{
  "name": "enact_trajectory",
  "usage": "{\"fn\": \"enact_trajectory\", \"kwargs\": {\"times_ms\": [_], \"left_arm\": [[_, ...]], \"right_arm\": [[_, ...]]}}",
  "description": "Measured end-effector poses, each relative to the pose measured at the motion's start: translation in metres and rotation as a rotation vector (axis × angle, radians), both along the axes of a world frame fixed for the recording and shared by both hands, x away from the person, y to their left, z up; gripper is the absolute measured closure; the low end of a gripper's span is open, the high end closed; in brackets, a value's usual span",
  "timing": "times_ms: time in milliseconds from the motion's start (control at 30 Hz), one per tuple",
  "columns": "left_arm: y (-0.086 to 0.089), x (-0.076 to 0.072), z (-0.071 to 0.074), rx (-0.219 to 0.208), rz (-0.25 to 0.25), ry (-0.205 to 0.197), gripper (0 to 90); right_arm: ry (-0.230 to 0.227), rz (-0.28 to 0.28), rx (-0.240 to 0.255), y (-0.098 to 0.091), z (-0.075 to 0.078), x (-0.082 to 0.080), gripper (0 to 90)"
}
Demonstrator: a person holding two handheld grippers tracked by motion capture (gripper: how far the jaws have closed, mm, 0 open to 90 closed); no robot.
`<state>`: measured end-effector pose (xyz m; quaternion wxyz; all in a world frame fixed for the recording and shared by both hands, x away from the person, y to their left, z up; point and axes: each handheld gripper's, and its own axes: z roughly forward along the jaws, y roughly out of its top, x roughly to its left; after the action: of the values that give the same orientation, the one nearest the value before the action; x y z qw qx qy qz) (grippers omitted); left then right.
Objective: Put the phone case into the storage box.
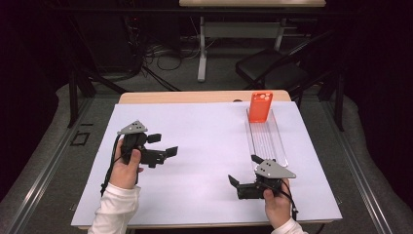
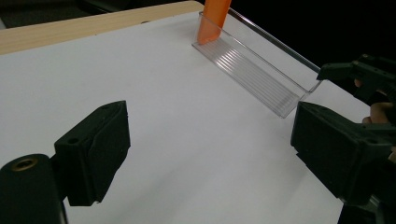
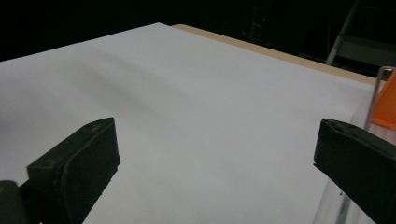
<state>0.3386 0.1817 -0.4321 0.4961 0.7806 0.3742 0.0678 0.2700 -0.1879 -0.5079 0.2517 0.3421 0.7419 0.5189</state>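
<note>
While a white sheet (image 1: 204, 146) covers nearly the whole worktop (image 1: 195, 97), a strip of bare wood shows along its far edge. On the right side of the sheet lies a long clear plastic tray (image 1: 272, 141), running from the far edge toward the person. An orange block (image 1: 260, 107) stands upright in its far end.

At the left, the person's left hand (image 1: 125, 168) comes up from the bottom edge in a white sleeve (image 1: 114, 209). It grips the left tool (image 1: 163, 145) with its jaws pointing right across the sheet, apart, nothing between them. At the right, the right hand (image 1: 276, 200) holds the right tool (image 1: 245, 170) low over the sheet, just beside the near end of the tray. Its jaws point left and are spread wide, also empty. The two tools are well apart.
</note>
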Motion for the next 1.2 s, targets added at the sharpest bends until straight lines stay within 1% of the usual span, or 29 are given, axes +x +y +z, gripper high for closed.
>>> {"fn": "enact_trajectory", "kwargs": {"times_ms": [67,100,133,167,200,267,333,367,433,467,500,600,733,800,833,867,933,1033,1100,1200], "left_arm": [[0.000,0.000,0.000,0.004,-0.002,-0.001,12.2],[0.000,0.000,0.000,0.004,-0.002,-0.001,12.2],[0.000,0.000,0.000,0.015,-0.009,-0.005,12.2],[0.000,0.000,0.000,0.015,-0.009,-0.005,12.1],[0.000,0.000,-0.001,0.017,-0.010,-0.003,12.2],[0.000,0.000,-0.001,0.023,-0.016,0.000,12.1],[-0.001,0.000,-0.002,0.019,-0.022,-0.003,12.2],[-0.001,0.000,-0.003,0.012,-0.027,-0.006,12.2],[-0.002,0.000,-0.004,0.012,-0.029,-0.004,12.2],[-0.003,0.001,-0.005,0.014,-0.032,0.003,12.2],[-0.003,0.001,-0.005,0.014,-0.032,0.003,12.2],[-0.004,0.001,-0.008,0.008,-0.040,0.011,12.1],[-0.004,0.001,-0.009,0.006,-0.052,0.007,12.2],[-0.005,0.001,-0.010,0.004,-0.049,0.006,12.2],[-0.005,0.001,-0.010,0.002,-0.049,0.005,12.1],[-0.005,0.001,-0.010,0.003,-0.050,0.005,12.1],[-0.006,0.000,-0.010,0.003,-0.050,0.004,12.2],[-0.005,0.000,-0.010,0.007,-0.051,0.004,12.1],[-0.005,0.000,-0.010,0.009,-0.054,0.004,12.2],[-0.006,0.000,-0.010,0.008,-0.056,0.001,12.2]], "right_arm": [[0.016,0.013,-0.006,0.003,-0.006,-0.001,0.6],[0.015,0.020,-0.016,0.004,-0.008,-0.001,0.7],[0.026,0.031,-0.019,0.006,-0.011,-0.001,0.8],[0.026,0.031,-0.019,0.006,-0.011,-0.001,0.8],[0.050,0.063,-0.014,0.010,-0.014,0.000,1.2],[0.076,0.097,-0.008,0.014,-0.018,0.000,3.8],[0.089,0.121,-0.020,0.017,-0.020,-0.001,7.7],[0.092,0.130,-0.018,0.018,-0.021,-0.001,9.7],[0.099,0.132,-0.015,0.019,-0.022,-0.001,10.5],[0.112,0.143,-0.015,0.021,-0.025,-0.001,10.6],[0.112,0.143,-0.015,0.021,-0.025,-0.001,10.6],[0.131,0.156,-0.031,0.023,-0.030,0.001,10.7],[0.148,0.171,-0.030,0.026,-0.032,0.001,12.5],[0.172,0.182,-0.018,0.026,-0.033,0.002,13.6],[0.191,0.185,-0.005,0.026,-0.034,0.003,13.9],[0.201,0.188,0.008,0.026,-0.036,0.004,14.0],[0.216,0.185,0.002,0.026,-0.038,0.005,14.0],[0.219,0.179,-0.001,0.025,-0.040,0.007,14.0],[0.209,0.179,-0.005,0.026,-0.041,0.007,14.0],[0.205,0.174,-0.016,0.026,-0.041,0.007,14.0]]}}
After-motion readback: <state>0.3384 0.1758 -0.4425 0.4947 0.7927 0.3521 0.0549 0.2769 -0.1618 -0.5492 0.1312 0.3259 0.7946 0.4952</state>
